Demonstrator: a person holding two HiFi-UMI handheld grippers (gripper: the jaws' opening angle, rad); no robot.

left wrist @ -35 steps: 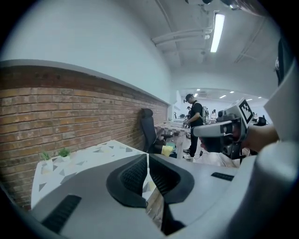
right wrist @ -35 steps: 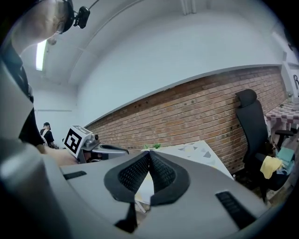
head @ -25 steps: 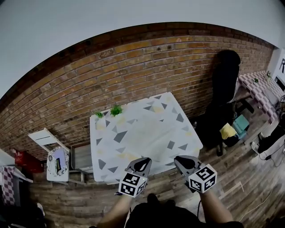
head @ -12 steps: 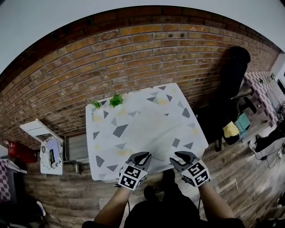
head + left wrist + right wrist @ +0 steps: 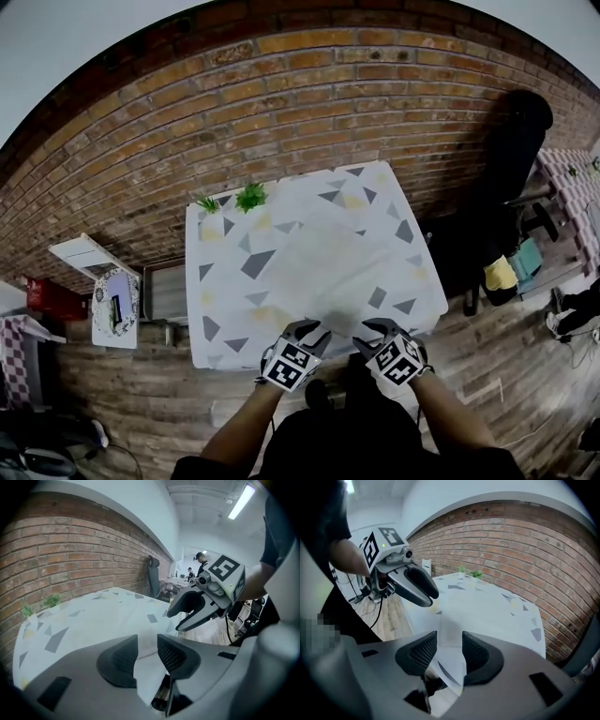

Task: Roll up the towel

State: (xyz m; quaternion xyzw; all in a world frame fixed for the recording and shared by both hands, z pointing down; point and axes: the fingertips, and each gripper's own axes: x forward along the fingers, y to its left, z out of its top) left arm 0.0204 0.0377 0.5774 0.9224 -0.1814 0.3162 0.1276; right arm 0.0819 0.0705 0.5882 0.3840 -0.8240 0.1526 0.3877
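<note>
**Left gripper**: the jaws stand apart, having just been opening. Pale cloth shows through the gap, and neither pad presses on it.

**Right gripper**: the jaws stand apart, also just opened. A pale strip of cloth at the table's near edge shows in the gap, clear of both pads. Whether that strip belongs to the towel or to the table cover cannot be told.

**Relative position:** the two grippers sit side by side. Each points forward and down over the near edge of the table.

**Towel**: it lies spread flat on the table top ahead of both pairs of jaws, not rolled. Its near edge is close to the jaw tips.

**Table surface:** a white cover with grey and yellow triangles extends beyond the towel on all sides.

**Further out:** two small green plants stand at the far edge of the table, left of the jaw line, against a brick wall. A wooden floor lies beneath and behind the grippers.
</note>
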